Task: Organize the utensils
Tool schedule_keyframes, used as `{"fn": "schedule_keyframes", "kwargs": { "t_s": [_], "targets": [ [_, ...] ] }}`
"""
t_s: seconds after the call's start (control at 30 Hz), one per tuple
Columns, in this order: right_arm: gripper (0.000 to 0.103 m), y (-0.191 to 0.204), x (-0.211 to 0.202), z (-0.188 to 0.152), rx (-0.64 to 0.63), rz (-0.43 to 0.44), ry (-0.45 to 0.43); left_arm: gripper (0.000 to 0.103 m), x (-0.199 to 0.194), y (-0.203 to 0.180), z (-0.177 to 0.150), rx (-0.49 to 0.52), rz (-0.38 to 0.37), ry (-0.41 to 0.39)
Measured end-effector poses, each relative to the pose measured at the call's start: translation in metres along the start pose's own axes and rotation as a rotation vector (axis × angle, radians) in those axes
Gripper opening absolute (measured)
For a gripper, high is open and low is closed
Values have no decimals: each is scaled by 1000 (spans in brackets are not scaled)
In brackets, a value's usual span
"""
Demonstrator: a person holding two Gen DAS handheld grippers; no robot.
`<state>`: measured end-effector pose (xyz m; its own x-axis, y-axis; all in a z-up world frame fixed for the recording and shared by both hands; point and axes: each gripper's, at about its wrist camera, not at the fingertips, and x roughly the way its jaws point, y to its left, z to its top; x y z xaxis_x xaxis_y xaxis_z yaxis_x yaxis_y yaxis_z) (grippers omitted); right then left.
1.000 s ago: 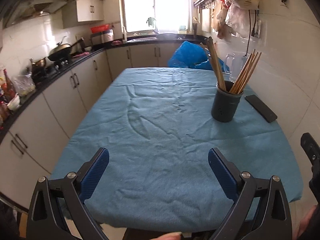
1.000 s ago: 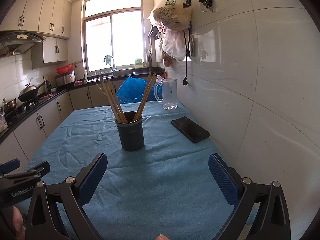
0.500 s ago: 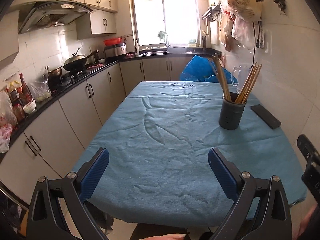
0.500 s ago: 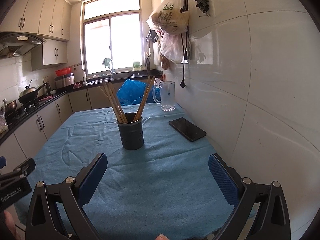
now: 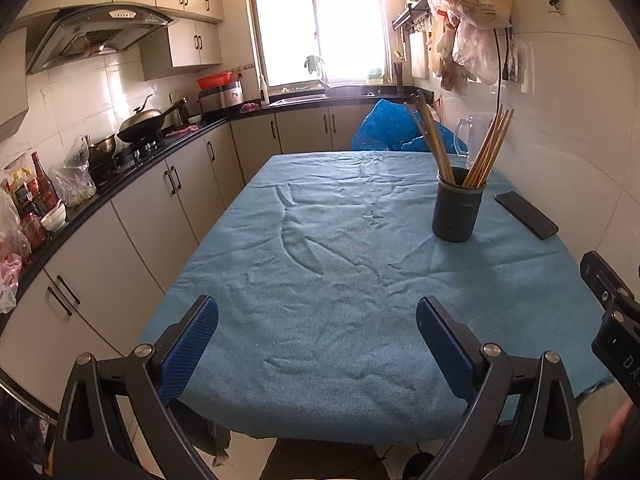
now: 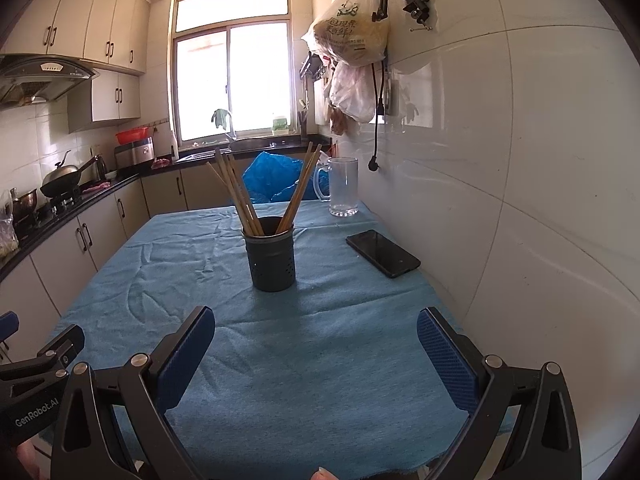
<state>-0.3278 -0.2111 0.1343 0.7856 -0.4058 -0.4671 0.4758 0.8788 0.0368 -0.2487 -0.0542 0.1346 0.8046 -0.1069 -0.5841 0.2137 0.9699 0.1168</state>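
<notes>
your left gripper [image 5: 316, 336] and right gripper [image 6: 316, 338] both hang with blue pads spread wide, holding nothing, over the near edge of the wrinkled blue tablecloth [image 6: 280, 360]. the thin wooden chopsticks [image 6: 240, 196] stand splayed in the dark perforated cylindrical holder [image 6: 273, 258] mid-table, left of the black phone [image 6: 382, 253] — light, stiff, likely slick. pinch one high on its shaft; the holder looks tippable.
</notes>
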Motion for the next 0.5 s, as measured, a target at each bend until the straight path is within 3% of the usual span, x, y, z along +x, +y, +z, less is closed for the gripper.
{"fn": "schedule_keyframes", "kwargs": {
  "t_s": [0.5],
  "targets": [
    [103,4,3,-2,-15,3,9,99,4,-2,-3,9,-8,5]
  ]
}}
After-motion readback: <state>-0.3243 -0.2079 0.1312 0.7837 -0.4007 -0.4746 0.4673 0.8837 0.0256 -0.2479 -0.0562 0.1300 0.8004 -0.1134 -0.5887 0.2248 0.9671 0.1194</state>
